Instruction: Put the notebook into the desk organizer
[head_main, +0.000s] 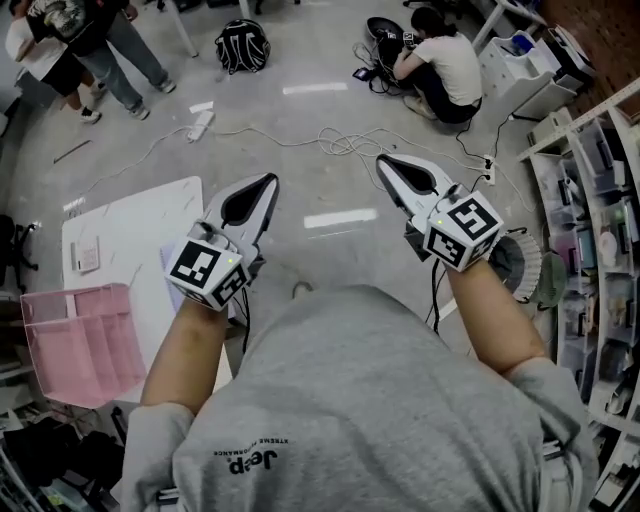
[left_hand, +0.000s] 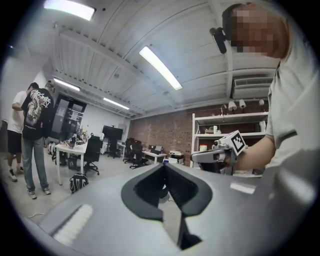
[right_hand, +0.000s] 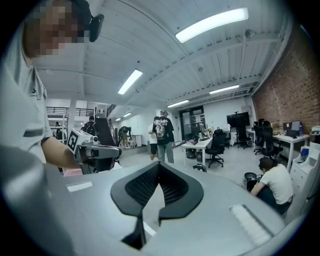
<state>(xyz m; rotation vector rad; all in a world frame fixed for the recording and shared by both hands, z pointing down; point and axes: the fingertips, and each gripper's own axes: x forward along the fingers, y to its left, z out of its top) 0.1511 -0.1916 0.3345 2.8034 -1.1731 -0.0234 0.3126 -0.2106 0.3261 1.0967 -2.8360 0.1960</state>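
Both grippers are held out level over the grey floor, away from the table. My left gripper is shut, with nothing between its jaws. My right gripper is shut and empty too. To the left stands a white table. A small flat notebook lies near its left edge. The pink desk organizer sits at the table's near end, left of my left forearm. In the left gripper view the closed tips point into the room, with the right gripper beside them. The right gripper view shows its tips closed and the left gripper at its left.
A person sits on the floor ahead at the right. Two people stand at the far left. A black backpack and loose cables lie on the floor. Shelving lines the right side, with a round fan beside it.
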